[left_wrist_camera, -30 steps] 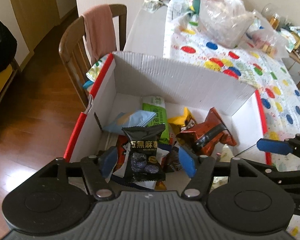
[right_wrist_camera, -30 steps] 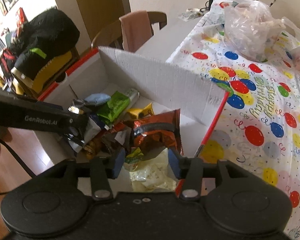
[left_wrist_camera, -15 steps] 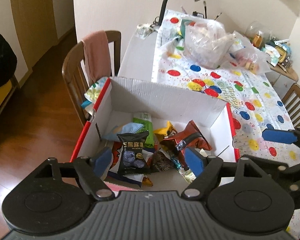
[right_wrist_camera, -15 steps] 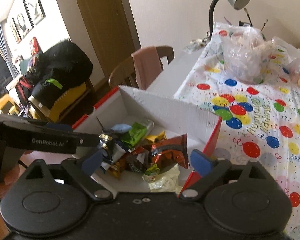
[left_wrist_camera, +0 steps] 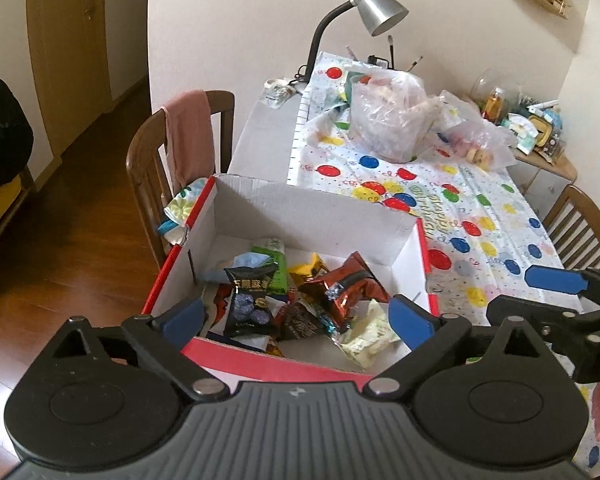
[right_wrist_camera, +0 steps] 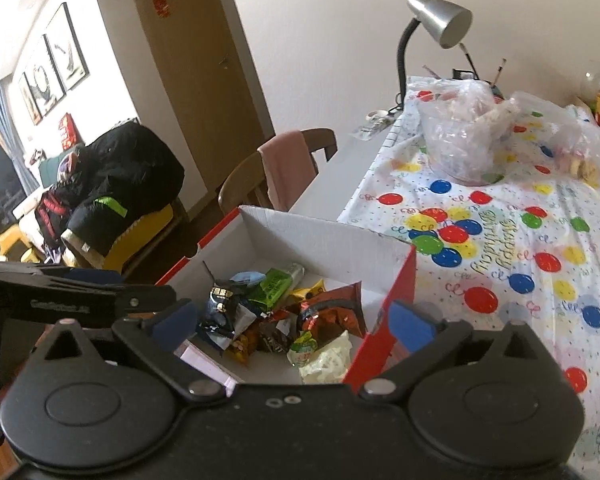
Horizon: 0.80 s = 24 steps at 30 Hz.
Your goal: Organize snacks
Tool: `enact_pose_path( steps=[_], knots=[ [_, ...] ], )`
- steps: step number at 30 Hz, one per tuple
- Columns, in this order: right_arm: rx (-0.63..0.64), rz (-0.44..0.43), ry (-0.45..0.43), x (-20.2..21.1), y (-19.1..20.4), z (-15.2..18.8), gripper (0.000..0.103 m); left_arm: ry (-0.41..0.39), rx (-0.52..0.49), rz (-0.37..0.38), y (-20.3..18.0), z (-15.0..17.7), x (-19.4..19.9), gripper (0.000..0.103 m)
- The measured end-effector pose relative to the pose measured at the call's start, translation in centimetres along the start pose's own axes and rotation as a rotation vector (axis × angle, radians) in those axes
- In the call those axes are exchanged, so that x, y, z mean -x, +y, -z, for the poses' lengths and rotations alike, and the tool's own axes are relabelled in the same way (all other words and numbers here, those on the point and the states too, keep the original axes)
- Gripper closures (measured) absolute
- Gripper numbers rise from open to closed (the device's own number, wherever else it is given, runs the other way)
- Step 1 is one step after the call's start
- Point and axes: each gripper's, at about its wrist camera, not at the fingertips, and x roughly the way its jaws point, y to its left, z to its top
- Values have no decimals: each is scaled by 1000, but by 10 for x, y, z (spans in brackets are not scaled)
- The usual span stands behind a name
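Observation:
A white cardboard box (left_wrist_camera: 312, 216) with red outer sides stands at the table's near end and holds several snack packets. Among them are a black packet (left_wrist_camera: 248, 300), a red-brown bag (left_wrist_camera: 340, 288), a green packet (left_wrist_camera: 274, 270) and a pale crumpled wrapper (left_wrist_camera: 366, 338). My left gripper (left_wrist_camera: 296, 316) hangs above the box's near rim, its jaws opening wide with nothing between them. My right gripper (right_wrist_camera: 294, 322) hovers over the box's (right_wrist_camera: 320, 236) near right corner, jaws also opening and empty. The red-brown bag (right_wrist_camera: 332, 316) and black packet (right_wrist_camera: 220, 308) lie below it.
A balloon-print tablecloth (left_wrist_camera: 480, 220) covers the table beyond the box, with clear plastic bags (left_wrist_camera: 388, 120) and a silver desk lamp (left_wrist_camera: 376, 8) at the far end. A wooden chair with a pink cloth (left_wrist_camera: 188, 136) stands left of the box. A black coat (right_wrist_camera: 120, 184) lies on a seat further left.
Both grippers drew back and up from the box while their jaws spread wide. The black packet and the red-brown bag that sat between the jaws now lie in the box.

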Motion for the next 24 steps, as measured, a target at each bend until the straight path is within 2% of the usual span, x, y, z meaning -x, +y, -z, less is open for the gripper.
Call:
enact_pose_path(
  steps=[10,17,24],
  knots=[
    [-13,36,-44,22,0,14,0,-48,-12,-22,-13,6,20,2],
    [-10,23,-69,29,2,10,0,-81,-22,-52,-14,7,26,2],
    [4,14,-72,27,7,9,0,-95,-20,-48,-15,9,29,2]
  ],
)
